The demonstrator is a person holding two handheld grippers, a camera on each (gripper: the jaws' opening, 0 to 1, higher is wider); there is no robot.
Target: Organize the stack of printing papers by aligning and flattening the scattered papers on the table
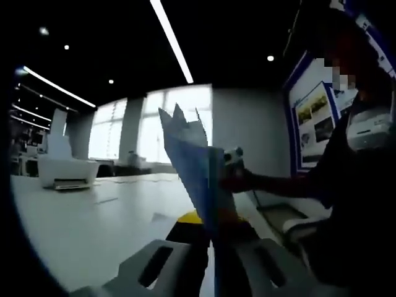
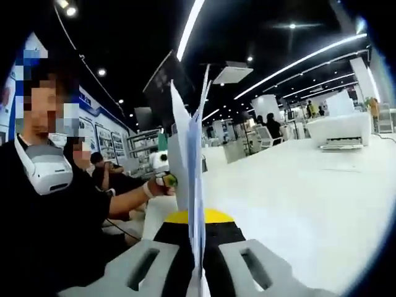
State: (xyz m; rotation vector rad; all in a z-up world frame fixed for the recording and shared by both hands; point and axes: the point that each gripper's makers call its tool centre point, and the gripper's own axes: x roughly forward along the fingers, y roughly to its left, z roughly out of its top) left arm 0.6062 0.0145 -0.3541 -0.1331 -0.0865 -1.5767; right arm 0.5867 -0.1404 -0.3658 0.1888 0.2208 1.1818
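Sheets of paper held upright between the jaws of the left gripper above a white table.

The papers [image 1: 192, 167] are clamped edge-on by the left gripper [image 1: 210, 260], and their uneven top corners are fanned out against bright windows [image 1: 154, 124]. Just behind the sheets, the other gripper [image 1: 234, 158] is seen in a person's hand [image 1: 238, 180]. A white printer [image 1: 65, 167] is set well apart on the far left of the table [image 1: 105, 229]. A framed poster [image 1: 312, 120] is hung on the right wall.
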